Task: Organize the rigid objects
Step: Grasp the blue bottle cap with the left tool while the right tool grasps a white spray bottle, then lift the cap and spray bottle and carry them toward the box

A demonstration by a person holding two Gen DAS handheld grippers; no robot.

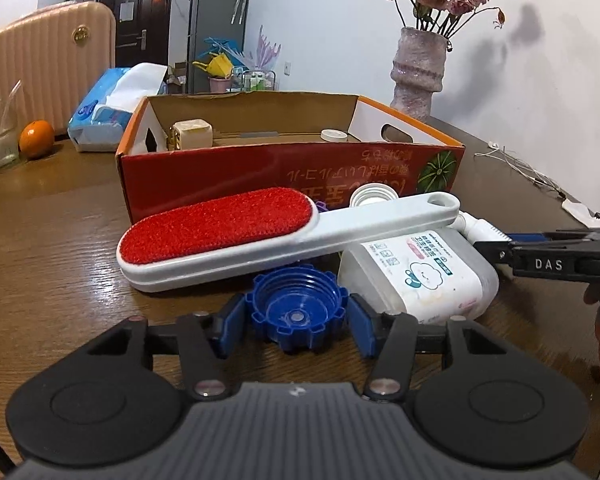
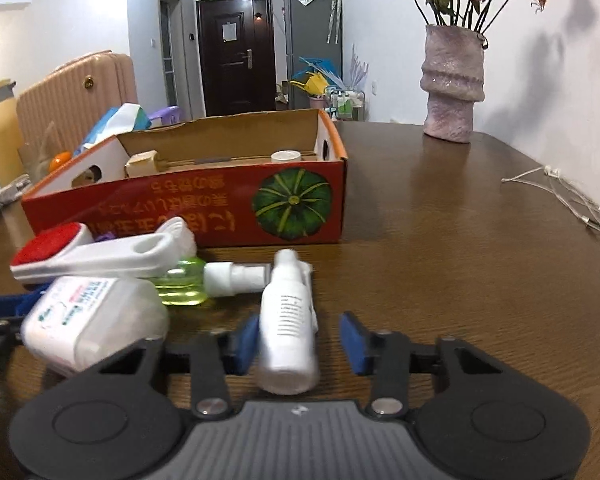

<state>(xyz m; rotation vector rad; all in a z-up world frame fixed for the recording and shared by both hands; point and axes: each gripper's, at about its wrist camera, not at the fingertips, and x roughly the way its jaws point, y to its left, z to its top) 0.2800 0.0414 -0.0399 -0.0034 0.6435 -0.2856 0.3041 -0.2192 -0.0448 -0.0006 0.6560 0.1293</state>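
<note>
Blue cap: ridged plastic, lying open side up on the table, between the left tool's pads; pads look pressed on its rim, likely for a lift.
White bottle: on its side, between the right tool's pads; left pad touches it, right pad stands clear, so not clamped.
Lint brush: red pad up, handle propped across the white tub.
Green spray bottle: lying just behind the tub.
Cardboard box: open top, just behind the clutter; already holds a small block and a white lid, so it is probably the destination.
Vase: upright, beyond the box.
</note>
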